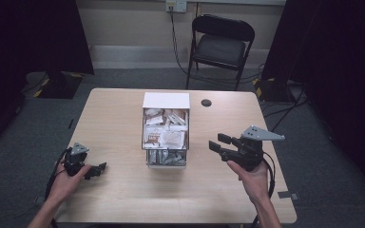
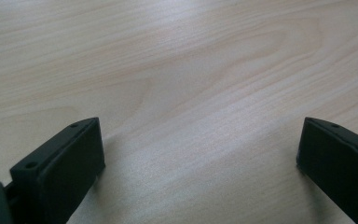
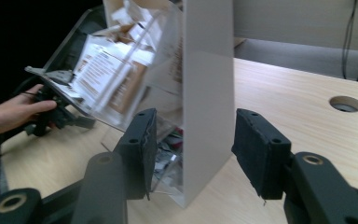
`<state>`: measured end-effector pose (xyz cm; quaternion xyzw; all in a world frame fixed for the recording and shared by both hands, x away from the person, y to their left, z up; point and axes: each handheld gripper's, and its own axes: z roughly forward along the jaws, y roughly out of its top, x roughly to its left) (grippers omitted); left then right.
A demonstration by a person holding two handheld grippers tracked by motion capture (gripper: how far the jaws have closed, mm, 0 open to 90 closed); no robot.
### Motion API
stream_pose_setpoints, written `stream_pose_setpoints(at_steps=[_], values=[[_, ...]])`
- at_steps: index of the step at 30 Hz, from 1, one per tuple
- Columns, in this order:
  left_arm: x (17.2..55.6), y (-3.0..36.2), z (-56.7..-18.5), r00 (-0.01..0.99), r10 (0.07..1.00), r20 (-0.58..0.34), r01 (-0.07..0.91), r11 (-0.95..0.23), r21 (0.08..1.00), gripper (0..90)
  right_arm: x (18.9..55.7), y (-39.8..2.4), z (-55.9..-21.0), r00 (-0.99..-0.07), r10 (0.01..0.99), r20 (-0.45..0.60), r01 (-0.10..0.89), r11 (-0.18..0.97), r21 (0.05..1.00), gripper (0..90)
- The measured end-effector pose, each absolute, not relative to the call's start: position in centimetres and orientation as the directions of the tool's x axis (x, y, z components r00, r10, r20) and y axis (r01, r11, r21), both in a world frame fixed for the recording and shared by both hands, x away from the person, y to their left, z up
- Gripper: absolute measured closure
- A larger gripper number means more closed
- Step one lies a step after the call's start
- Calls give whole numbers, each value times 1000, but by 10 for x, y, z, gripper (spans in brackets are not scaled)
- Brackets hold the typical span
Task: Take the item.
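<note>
Organizer box stood mid-table, packets in it. Left gripper lay left of box, right gripper right; chair behind, cable hole right-rear

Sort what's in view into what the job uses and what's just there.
In use: clear sachet organizer, its sachets, right gripper open beside it, left gripper open on the table.
Just there: folding chair, table's cable hole.

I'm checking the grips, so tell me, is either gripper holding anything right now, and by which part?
Nothing is held. The left gripper rests open over bare table. The right gripper hangs open beside the clear packet organizer, apart from it.
</note>
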<state>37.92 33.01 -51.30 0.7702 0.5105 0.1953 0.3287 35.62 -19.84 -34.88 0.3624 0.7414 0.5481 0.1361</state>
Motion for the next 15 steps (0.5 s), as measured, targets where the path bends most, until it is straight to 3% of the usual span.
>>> stream_pose_setpoints(at_steps=[15], values=[[379,330,-513,402,915,-35,658,-262,706,2,349,-173,-318,-782,595,184,325,138,936,539]])
